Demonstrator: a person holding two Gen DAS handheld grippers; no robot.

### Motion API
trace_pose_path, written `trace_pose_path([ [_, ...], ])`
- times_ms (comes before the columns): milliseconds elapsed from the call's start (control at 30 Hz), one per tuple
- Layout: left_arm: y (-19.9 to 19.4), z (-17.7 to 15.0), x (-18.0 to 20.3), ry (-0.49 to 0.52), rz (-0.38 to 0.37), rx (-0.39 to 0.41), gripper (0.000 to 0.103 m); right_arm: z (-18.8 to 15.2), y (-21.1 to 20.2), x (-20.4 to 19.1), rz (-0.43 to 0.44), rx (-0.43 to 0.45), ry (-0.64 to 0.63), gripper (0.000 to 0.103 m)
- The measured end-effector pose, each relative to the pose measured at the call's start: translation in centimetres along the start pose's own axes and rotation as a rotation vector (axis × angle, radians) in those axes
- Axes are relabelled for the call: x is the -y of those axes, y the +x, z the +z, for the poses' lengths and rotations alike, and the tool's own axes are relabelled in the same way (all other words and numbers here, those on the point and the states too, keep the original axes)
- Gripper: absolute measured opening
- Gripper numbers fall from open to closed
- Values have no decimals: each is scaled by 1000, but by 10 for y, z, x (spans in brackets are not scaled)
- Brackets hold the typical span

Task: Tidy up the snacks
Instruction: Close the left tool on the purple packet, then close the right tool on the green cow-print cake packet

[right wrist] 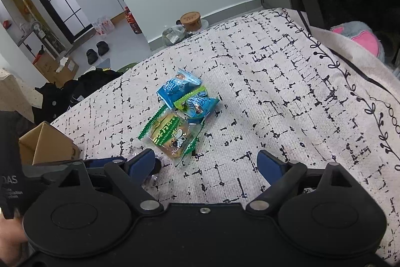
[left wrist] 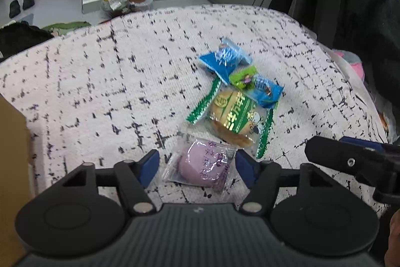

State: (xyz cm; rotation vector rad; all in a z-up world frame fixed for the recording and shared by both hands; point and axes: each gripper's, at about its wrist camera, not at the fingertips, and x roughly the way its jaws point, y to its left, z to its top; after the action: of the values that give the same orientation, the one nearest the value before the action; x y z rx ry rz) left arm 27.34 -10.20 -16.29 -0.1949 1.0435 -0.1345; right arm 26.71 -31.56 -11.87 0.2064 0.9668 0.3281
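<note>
On the white, black-flecked cloth [left wrist: 112, 71] lies a purple round snack in a clear wrapper [left wrist: 202, 163]. My left gripper [left wrist: 197, 167] straddles it, with a blue pad on each side. The right pad meets the wrapper's edge, while the left pad stands a little apart. Just beyond lie a green-edged cake packet [left wrist: 232, 114], two blue packets [left wrist: 222, 58] [left wrist: 267, 90] and a small lime one [left wrist: 243, 75]. My right gripper [right wrist: 207, 164] hangs open over bare cloth, to the right of the cake packet [right wrist: 172, 135]. Its black body shows in the left wrist view [left wrist: 350, 157].
A brown cardboard box [right wrist: 47, 144] stands at the table's left edge. A dark coat [left wrist: 350, 4] hangs at the far right, with a pink and grey plush [right wrist: 362, 39] beneath it. Beyond the table's far edge are jars, a bottle and shoes on the floor.
</note>
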Motion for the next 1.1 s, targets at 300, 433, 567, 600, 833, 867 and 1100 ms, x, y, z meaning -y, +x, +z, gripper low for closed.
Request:
trace_pose_path([
  [300,-4,0,-6,3,38,18,36,2,13,-5,13,-6,13,89],
  [433,-13,0,-13,-16,60,36,35,3,18,-14,28,-2,2,89],
  [567,-25,0,-23,-47,72,63,35,5,24,-24,42,13,-28,89],
  [600,-28,0,-25,-56,77,71,35,5,25,-26,50,16,-39,89],
  [833,-46,2,-44,-118,101,121,35,9,33,-41,110,40,-100,85],
  [867,-47,2,-46,-126,101,122,35,10,34,-42,114,42,-106,84],
  [1100,-46,0,-53,-157,91,121,35,17,52,-50,129,49,-160,83],
])
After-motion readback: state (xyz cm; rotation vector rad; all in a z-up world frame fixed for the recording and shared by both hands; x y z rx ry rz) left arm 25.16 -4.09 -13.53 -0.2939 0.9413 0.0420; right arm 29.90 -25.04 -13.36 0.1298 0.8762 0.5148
